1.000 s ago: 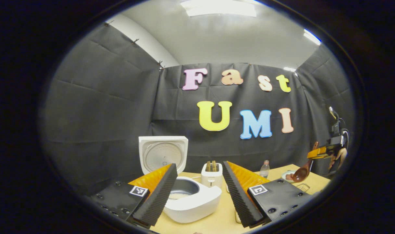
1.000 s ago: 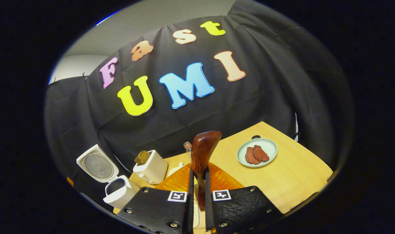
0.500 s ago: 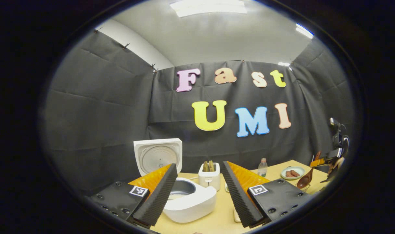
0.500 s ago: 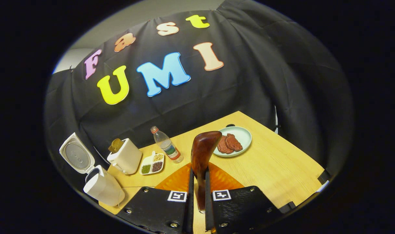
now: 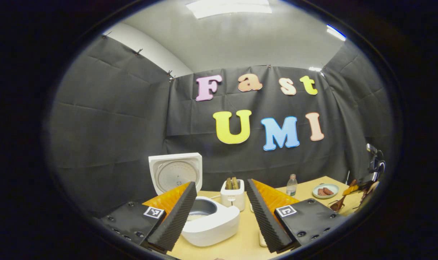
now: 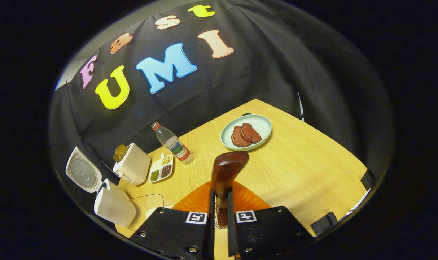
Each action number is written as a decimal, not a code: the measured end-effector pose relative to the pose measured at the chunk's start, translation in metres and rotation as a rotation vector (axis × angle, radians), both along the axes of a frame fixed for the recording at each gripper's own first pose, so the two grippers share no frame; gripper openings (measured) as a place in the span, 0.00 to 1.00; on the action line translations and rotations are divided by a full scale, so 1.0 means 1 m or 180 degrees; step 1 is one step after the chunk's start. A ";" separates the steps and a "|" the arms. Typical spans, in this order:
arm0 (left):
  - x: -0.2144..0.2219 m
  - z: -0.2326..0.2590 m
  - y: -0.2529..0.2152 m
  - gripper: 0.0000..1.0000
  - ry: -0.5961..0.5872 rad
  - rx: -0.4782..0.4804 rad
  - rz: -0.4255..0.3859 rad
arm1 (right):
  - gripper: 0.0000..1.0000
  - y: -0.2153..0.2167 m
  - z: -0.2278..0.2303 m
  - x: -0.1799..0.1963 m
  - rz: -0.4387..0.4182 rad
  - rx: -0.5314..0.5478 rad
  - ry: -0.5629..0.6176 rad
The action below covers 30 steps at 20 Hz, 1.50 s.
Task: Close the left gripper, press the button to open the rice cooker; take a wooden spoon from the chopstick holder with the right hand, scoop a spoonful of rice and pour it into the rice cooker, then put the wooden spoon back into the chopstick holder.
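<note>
**Spoon clamped upright, bowl toward the plate**

While my right gripper [image 6: 219, 202] pinches the wooden spoon [image 6: 224, 177] by its handle, both fingers pressing on it, the spoon's long axis runs straight out along the fingers, bowl end farthest from me and tipped toward the plate [image 6: 262, 126], which carries two dark reddish patties. I hold the spoon above the wooden table [image 6: 305, 169]. My left gripper [image 5: 220, 206] hangs with its fingers spread wide, nothing between them. Just beyond them sits the rice cooker [image 5: 211, 224], lid [image 5: 175, 173] standing upright and open, its grey inner pot exposed; I cannot tell what lies in it. Beside the cooker, the toaster [image 6: 132, 166] holds bread in its slots. Next to it lies a divided dish [image 6: 161, 169] of sorted grains, then a bottle [image 6: 172, 142].
</note>
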<state>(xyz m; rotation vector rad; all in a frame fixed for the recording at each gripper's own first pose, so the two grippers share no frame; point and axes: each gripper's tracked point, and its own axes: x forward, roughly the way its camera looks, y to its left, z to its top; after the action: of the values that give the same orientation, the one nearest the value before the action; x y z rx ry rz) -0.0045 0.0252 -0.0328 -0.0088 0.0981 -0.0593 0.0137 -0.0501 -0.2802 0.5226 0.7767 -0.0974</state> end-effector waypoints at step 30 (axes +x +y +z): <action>0.250 0.023 0.144 0.95 -0.0155 0.0268 0.0660 | 0.98 0.003 0.171 -0.068 0.0054 -0.1774 -0.1320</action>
<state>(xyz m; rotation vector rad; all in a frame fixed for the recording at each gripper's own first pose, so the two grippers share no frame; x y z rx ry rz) 0.2453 0.1693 -0.0098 0.0666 0.0505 0.1517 -0.0538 -0.0475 -0.1096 -0.0005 0.3217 -0.1764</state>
